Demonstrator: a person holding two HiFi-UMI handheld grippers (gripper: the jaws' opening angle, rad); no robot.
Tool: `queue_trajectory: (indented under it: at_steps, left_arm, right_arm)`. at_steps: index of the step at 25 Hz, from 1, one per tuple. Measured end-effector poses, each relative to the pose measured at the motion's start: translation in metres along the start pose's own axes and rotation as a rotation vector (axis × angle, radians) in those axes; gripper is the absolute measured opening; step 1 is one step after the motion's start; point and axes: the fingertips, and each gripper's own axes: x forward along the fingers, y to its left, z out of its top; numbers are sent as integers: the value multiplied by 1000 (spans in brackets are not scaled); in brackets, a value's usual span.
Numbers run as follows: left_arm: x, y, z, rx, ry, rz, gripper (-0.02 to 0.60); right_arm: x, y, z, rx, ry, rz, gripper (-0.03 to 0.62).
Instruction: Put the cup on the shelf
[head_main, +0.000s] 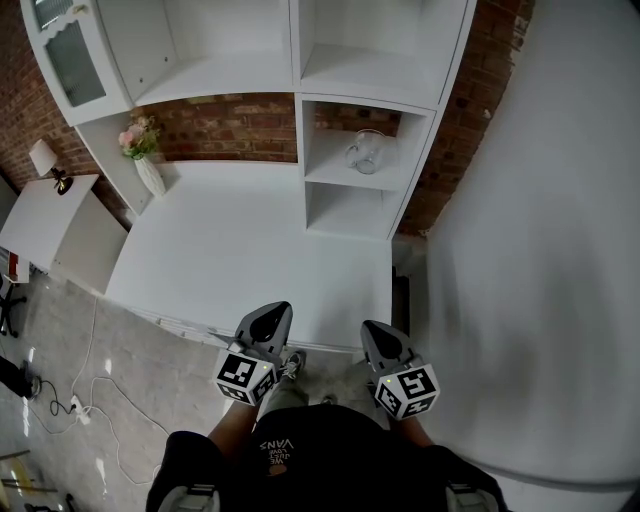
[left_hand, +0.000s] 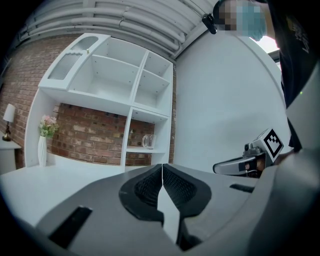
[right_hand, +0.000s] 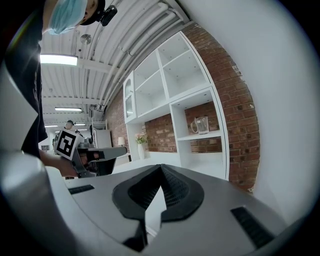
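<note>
A clear glass cup (head_main: 366, 152) with a handle stands upright on the middle shelf (head_main: 335, 175) of the white shelf unit's right column. It also shows far off in the left gripper view (left_hand: 147, 141) and the right gripper view (right_hand: 201, 124). My left gripper (head_main: 268, 322) and right gripper (head_main: 378, 335) are held side by side at the near edge of the white table (head_main: 250, 260), far from the cup. Both are shut with nothing between the jaws, as seen in the left gripper's (left_hand: 162, 165) and right gripper's (right_hand: 161, 166) own views.
A white vase with pink flowers (head_main: 148, 170) stands at the table's back left. A lamp (head_main: 45, 160) sits on a low white cabinet (head_main: 50, 230) to the left. Cables (head_main: 90, 400) lie on the floor. A white wall (head_main: 540, 250) closes the right side.
</note>
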Motion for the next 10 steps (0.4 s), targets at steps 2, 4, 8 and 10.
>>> queue_trajectory:
  at_steps: [2, 4, 8, 10]
  left_arm:
    - [3, 0, 2, 1, -3, -3, 11]
    - [5, 0, 2, 0, -2, -5, 11]
    - [11, -2, 9, -2, -10, -12, 11]
    - [14, -2, 13, -3, -17, -12, 11]
  right_arm:
    - [1, -2, 1, 1, -1, -2, -2]
    - [3, -3, 2, 3, -4, -2, -2]
    - [6, -7, 4, 0, -7, -6, -2]
    - [8, -9, 4, -1, -7, -6, -2]
